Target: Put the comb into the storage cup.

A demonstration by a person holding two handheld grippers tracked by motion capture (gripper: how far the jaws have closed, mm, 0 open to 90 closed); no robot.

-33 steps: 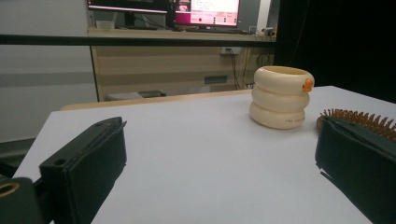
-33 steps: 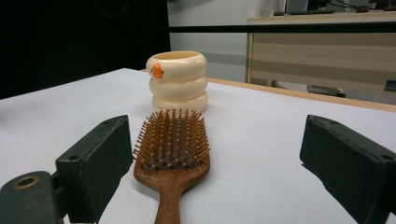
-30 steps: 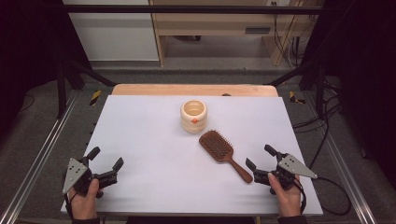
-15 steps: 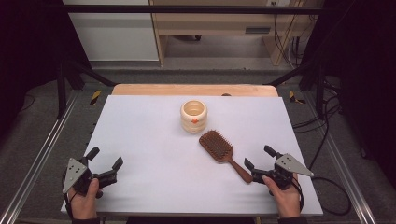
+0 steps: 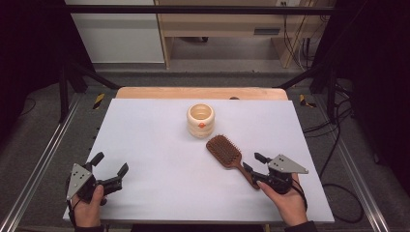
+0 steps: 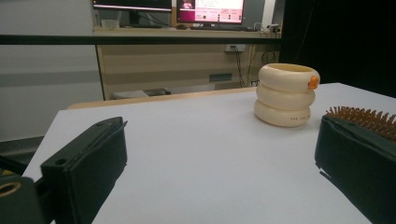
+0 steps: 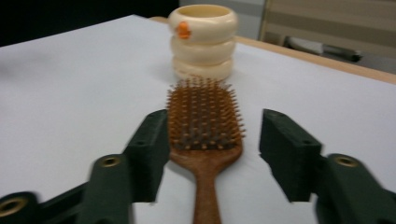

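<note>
- The right gripper [image 7: 212, 154] has just been closing; its jaws straddle the hairbrush [image 5: 228, 155] where handle meets head, one pad touching, the other clear of it.
- Uneven contact could swivel the brush as they shut.
- A pivoting head might knock the cup [image 5: 200, 120] beyond.
- The left gripper [image 5: 110, 170] rests open and empty, well apart.

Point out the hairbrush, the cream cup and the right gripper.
hairbrush [image 5: 223, 150], high view, on the bristle pad.
cream cup [image 5: 200, 121], high view, on its side wall.
right gripper [image 7: 212, 151], right gripper view, midway between its jaw tips.
</note>
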